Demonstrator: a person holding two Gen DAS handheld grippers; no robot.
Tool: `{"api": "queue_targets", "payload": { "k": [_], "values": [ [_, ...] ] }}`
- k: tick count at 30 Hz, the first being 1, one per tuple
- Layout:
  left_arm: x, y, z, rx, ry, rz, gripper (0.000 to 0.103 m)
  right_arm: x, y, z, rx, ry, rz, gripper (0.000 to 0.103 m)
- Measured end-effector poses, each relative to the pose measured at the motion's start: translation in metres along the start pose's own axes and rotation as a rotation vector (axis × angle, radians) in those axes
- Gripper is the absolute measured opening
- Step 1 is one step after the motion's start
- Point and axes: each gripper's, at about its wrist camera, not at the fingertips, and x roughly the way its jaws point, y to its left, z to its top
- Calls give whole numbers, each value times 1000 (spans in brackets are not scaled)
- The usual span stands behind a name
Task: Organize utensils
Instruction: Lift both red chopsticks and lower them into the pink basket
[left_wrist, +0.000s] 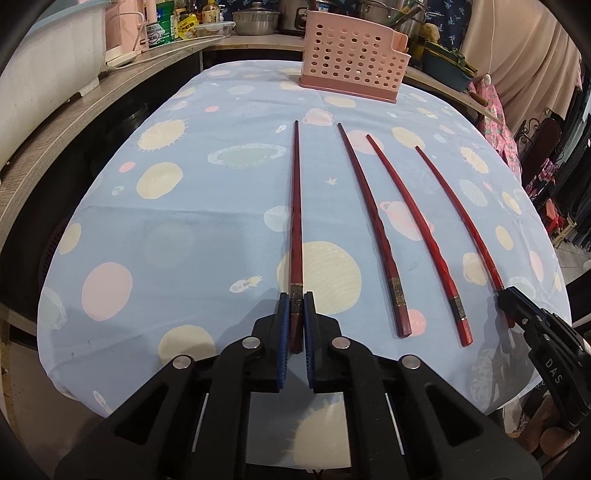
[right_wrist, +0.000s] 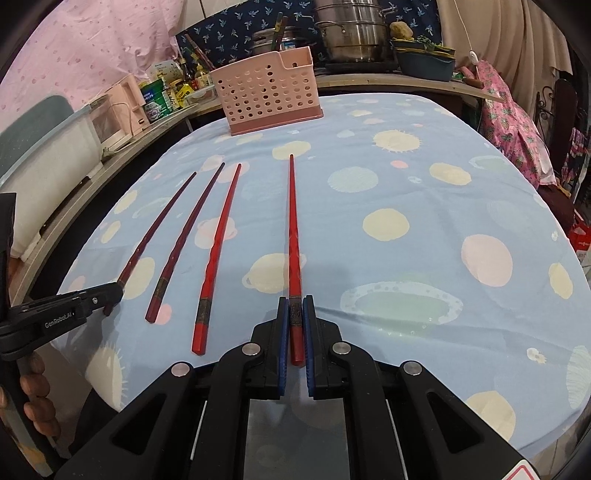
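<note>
Four red chopsticks lie side by side on the blue patterned tablecloth (left_wrist: 184, 229), tips pointing at a pink perforated utensil holder (left_wrist: 352, 61) at the far edge. My left gripper (left_wrist: 296, 297) is shut on the thick end of the leftmost chopstick (left_wrist: 295, 206). My right gripper (right_wrist: 296, 299) is shut on the thick end of the rightmost chopstick (right_wrist: 294, 229). The two middle chopsticks (left_wrist: 373, 221) (left_wrist: 417, 229) lie free between them. The holder also shows in the right wrist view (right_wrist: 267, 92). Each gripper shows at the other view's edge: the right gripper (left_wrist: 506, 295) and the left gripper (right_wrist: 112, 291).
A wooden counter (left_wrist: 74, 122) curves around the table's left and back, with bottles, boxes, a white tub and steel pots (right_wrist: 351, 33). Pink cloth and dark furniture stand at the right. A hand (right_wrist: 37, 398) holds the left gripper's handle.
</note>
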Motion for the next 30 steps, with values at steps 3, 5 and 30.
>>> {"api": "queue_targets", "payload": {
  "k": [3,5,30],
  "values": [
    [-4,3,4,-12,-2,-5,7,-5,-5,4,11,-14,-3,7],
    [-8,5,7,-24,-8,-17,7,-9,-8,9,22,-25,0,7],
    [-84,5,136,-37,-257,-48,7,-74,-26,153,91,-330,74,7]
  ]
}}
